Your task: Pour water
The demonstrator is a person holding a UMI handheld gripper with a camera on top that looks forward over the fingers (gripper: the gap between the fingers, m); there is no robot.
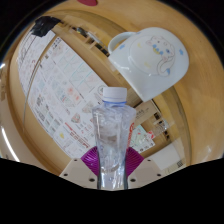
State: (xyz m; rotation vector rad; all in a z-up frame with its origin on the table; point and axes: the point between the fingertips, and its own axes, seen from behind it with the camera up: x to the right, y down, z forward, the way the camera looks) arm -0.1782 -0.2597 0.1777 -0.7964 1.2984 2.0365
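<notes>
Counter [30, 140]: pale wood, seen tipped over to one side, with a big printed sheet [65, 85] full of small pictures lying flat on it.
Mug [150, 60]: white, with a soft picture on its side and a handle; on the counter past the sheet, well beyond the bottle, mouth facing this way.
Bottle [113, 135]: clear plastic, white cap [115, 95] on top, sticking straight out ahead between the two tong tips.
Water: hard to tell how much is inside the clear bottle.
Tongs [110, 165]: clamped on the bottle, one purple pad [92, 157] pressed to each side of its lower part.
Step right now: looks like carrying the held bottle over toward the mug; no pouring yet, no water coming out.
Cap trouble: looks shut on the bottle, so no water can leave until it comes off.
Next move needs: bottle mouth brought up close above the mug's opening, then a slow tip so the water lands inside and not on the sheet.
Grip needs: a tight squeeze, since a smooth bottle can slip when tipped.
</notes>
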